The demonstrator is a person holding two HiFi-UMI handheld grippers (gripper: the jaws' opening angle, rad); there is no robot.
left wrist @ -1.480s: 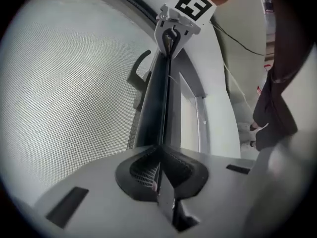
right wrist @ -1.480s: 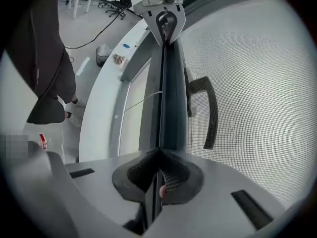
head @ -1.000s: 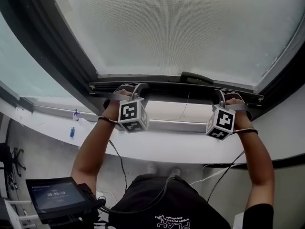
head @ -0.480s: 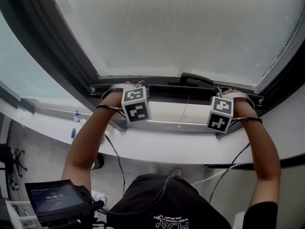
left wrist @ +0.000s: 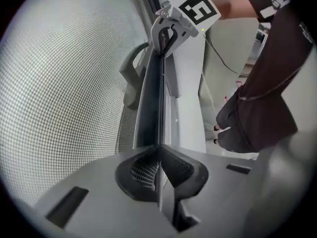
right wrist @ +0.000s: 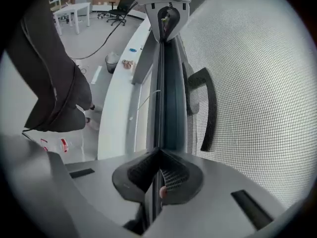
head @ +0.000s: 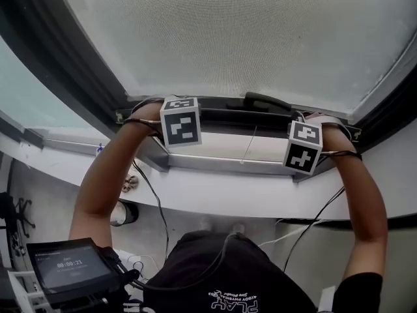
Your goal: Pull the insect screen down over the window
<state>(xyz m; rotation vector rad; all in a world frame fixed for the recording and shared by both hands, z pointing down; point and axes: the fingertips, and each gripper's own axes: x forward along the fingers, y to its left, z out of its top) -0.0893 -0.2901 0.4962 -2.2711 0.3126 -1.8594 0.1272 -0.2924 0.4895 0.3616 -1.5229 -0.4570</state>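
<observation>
**Both hand-held grippers clamped on the screen's bottom bar, low in the window**

The insect screen (head: 228, 38) is drawn down over most of the window. Its fine grey mesh fills the opening between the dark sides of the window frame (head: 71, 64). The screen's dark bottom bar (head: 241, 117) runs across the lower part of the opening, and a pale strip shows between it and the white sill (head: 215, 197) below.

The left hand-held gripper (left wrist: 159, 155) is clenched on the thin lip of the bar near its left end. Its ribbed pads are pressed together, with the edge of the bar running straight out from between them. The right hand-held gripper (right wrist: 158, 157) is clenched on the same lip near the right end, pads tight against it, with mesh visible just beside the jaws. Both point steeply down, and each one's marker cube faces the head camera.

A black handle (head: 264, 102) sits on the bar between the two hand-held grippers, closer to the right one. A thin cord (head: 249, 142) hangs from the bar near the middle. The person's bare forearms reach up to the bar from either side. A small screen device (head: 65, 269) is at the lower left.
</observation>
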